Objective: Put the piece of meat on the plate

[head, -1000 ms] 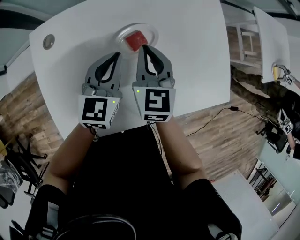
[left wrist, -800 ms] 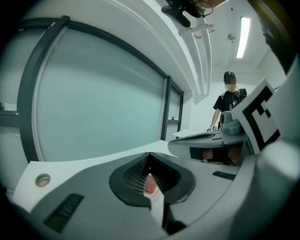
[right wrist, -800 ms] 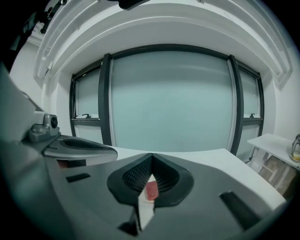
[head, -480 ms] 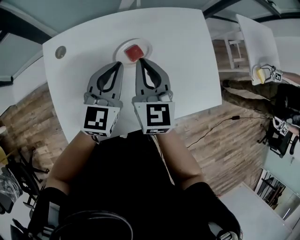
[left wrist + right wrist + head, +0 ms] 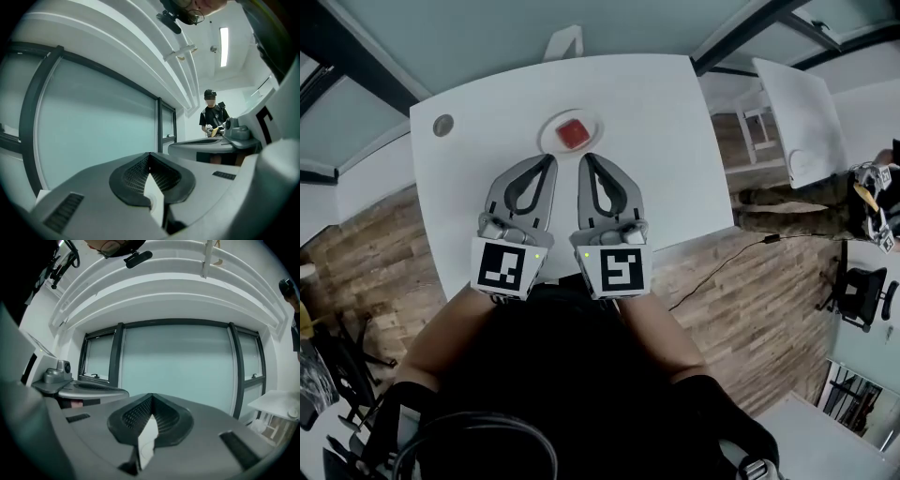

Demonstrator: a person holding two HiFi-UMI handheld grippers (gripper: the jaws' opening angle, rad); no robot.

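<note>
The red piece of meat [image 5: 573, 132] lies on a small white plate [image 5: 550, 138] at the far side of the white table [image 5: 675, 159]. In the head view my left gripper [image 5: 549, 159] and right gripper [image 5: 585, 157] hover side by side just short of the plate, pointing toward it. Both are shut with nothing between the jaws. The left gripper view shows its tips [image 5: 150, 154] meeting against a glass wall, and the right gripper [image 5: 151, 395] shows the same. Neither gripper view shows the plate or the meat.
A round grey grommet [image 5: 442, 125] sits in the table's far left corner. A chair back [image 5: 565, 42] stands beyond the table. To the right are a second white table [image 5: 797, 112], a person [image 5: 862, 197] and a cable [image 5: 722, 258] on the wooden floor.
Both grippers have lifted and drawn back from the plate, still shut. The table and plate look smaller and farther away. The meat stays on the plate.
</note>
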